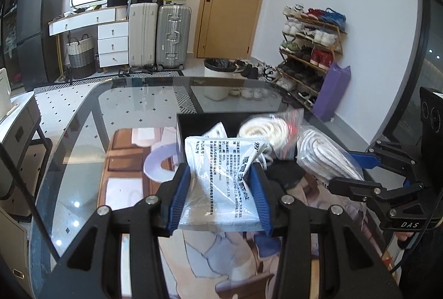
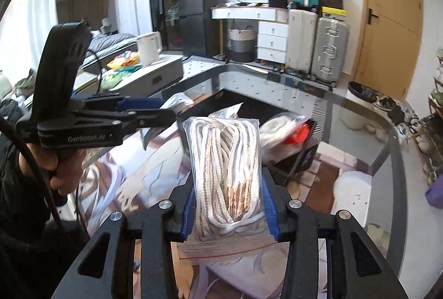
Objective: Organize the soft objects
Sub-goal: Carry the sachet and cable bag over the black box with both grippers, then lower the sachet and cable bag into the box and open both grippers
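Left wrist view: the left hand-held gripper clamps a printed packet just before the black box on the glass worktop.

Right wrist view: the right hand-held gripper squeezes a bagged rope above the worktop, near the box.

The black bin ahead is crowded by a rope bag, leaving bare glass table leftward.

Right gripper body: "DAS", white letters, at the right edge.
Left gripper side: "GenRobot.AI", pale lettering.
White packet: dense printed lines, too small to read.
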A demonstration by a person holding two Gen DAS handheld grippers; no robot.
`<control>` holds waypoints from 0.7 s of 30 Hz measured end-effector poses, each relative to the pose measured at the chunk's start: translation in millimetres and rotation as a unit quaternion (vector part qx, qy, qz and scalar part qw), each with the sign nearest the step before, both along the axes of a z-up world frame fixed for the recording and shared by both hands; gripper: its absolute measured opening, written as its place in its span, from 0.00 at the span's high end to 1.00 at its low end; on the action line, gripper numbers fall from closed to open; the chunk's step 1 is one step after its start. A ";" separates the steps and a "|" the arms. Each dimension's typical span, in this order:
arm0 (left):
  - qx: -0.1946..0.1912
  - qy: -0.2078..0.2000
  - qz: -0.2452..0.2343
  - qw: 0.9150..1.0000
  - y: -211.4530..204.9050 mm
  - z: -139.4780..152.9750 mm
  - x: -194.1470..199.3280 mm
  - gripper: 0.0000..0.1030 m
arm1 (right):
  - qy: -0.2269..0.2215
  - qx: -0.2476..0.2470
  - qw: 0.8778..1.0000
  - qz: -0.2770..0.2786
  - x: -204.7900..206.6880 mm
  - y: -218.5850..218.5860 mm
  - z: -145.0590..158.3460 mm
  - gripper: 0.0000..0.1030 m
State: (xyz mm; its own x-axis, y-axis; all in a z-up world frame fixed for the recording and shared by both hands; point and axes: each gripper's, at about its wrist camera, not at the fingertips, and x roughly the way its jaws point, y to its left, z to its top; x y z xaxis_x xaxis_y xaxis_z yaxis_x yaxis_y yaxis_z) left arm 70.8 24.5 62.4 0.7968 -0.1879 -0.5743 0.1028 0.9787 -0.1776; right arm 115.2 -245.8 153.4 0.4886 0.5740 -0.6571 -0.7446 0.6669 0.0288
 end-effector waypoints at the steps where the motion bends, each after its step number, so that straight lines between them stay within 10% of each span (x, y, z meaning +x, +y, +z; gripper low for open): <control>1: 0.000 -0.002 0.002 1.000 0.5 1.2 2.7 0.58 | -0.001 0.000 1.000 -0.005 3.6 1.3 2.5 0.60; 21: -0.003 0.019 0.030 0.999 -0.2 -17.1 74.7 0.58 | -0.017 -0.053 0.995 -0.078 82.8 51.3 -4.5 0.60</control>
State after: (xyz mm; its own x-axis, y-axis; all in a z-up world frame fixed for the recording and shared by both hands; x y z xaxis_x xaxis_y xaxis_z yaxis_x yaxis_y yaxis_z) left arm 145.4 24.3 45.3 0.7847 -0.1432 -0.6031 0.0366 0.9820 -0.1855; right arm 198.0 -194.5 148.9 0.5902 0.4181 -0.6906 -0.6307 0.7728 -0.0711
